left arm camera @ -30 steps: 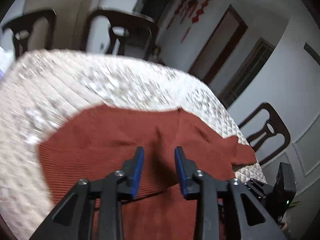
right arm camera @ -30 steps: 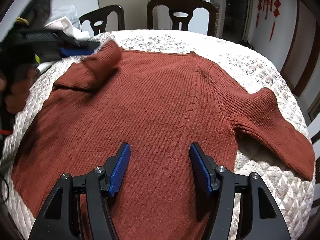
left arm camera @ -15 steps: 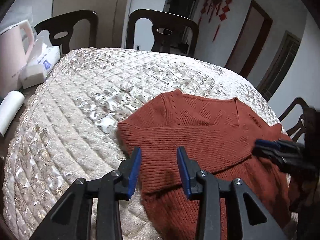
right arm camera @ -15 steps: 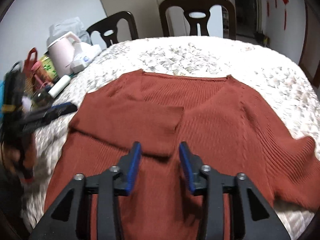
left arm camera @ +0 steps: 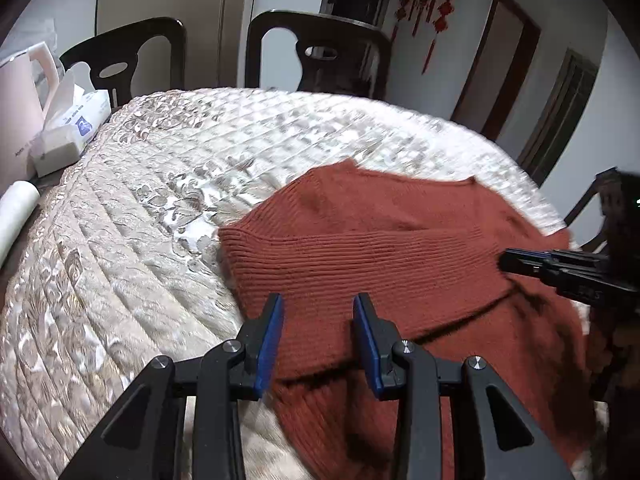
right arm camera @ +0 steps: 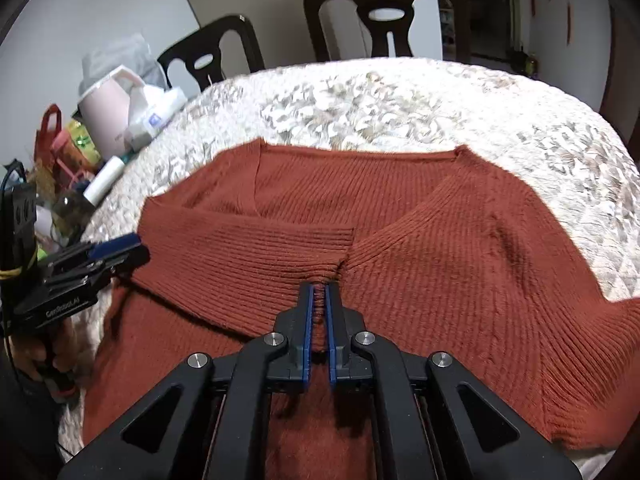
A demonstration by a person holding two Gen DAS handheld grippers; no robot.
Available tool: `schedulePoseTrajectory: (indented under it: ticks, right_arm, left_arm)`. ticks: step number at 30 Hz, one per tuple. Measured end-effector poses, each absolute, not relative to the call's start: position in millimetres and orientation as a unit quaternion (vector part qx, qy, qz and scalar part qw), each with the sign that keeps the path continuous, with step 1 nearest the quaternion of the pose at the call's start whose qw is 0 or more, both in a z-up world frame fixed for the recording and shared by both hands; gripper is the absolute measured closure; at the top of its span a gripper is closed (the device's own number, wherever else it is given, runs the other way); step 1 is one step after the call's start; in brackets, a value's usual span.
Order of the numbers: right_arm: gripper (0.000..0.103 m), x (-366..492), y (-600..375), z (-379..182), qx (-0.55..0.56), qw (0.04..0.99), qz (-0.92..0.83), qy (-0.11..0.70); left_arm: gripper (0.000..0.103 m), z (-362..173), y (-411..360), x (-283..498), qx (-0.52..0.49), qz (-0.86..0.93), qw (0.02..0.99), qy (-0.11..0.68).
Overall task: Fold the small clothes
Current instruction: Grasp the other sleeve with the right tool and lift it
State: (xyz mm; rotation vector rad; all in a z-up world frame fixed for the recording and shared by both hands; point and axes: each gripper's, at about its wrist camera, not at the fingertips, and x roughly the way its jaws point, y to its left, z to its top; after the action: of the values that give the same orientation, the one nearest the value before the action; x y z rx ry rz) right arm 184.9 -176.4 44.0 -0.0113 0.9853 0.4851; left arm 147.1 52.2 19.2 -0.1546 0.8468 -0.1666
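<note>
Quilted cream cloth covers the round bench (right arm camera: 460, 108), and a rust-red knitted sweater (right arm camera: 460, 264) lies flat on it with one sleeve folded across the chest. Right hand-held gripper (right arm camera: 319, 292) has its blue pads pinched tight on the cuff of the other sleeve at the sweater's middle. Left hand-held gripper (left arm camera: 318, 312) hovers partly open over the folded sleeve, gripping nothing. Only the right wrist view shows the pinched cuff; the left view shows a tissue pack (left arm camera: 72, 120) beside a pink kettle (left arm camera: 18, 108).

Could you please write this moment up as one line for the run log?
task: fold sweater | left sleeve: folded across body | right gripper: shut on cuff | left gripper: open above sweater | right sleeve: not yet folded
</note>
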Motion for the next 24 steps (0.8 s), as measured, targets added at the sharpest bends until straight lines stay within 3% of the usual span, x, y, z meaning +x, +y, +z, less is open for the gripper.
schedulePoseTrajectory:
  ticks: [4,6,11,13,15,24]
  right_arm:
    - [0.087,177.0,-174.4,47.1,-0.014,0.858,0.236,0.457]
    - [0.087,181.4,-167.9,32.1,-0.034,0.843,0.233,0.483]
    - [0.084,163.9,-183.4,45.8,-0.025,0.855,0.231,0.464]
    - [0.069,148.8,-198.0,52.9,-0.015,0.859,0.233,0.456]
    - [0.061,137.7,-211.7,55.1,-0.002,0.862,0.226,0.453]
    - [0.060,104.1,-308.5,45.9,0.085,0.874,0.133,0.459]
  left_arm:
    - [0.064,16.5,47.6,143.4,-0.057,-0.078,0.905,0.414]
    - [0.064,9.8,45.3,146.6,-0.052,-0.072,0.900,0.426]
    - [0.064,20.6,42.0,133.8,-0.045,-0.068,0.904,0.421]
    - [0.064,24.5,42.2,124.4,-0.042,-0.065,0.904,0.420]
    - [0.064,26.6,42.5,115.8,-0.050,-0.068,0.904,0.419]
    - [0.051,27.3,22.7,80.4,-0.060,-0.082,0.905,0.412]
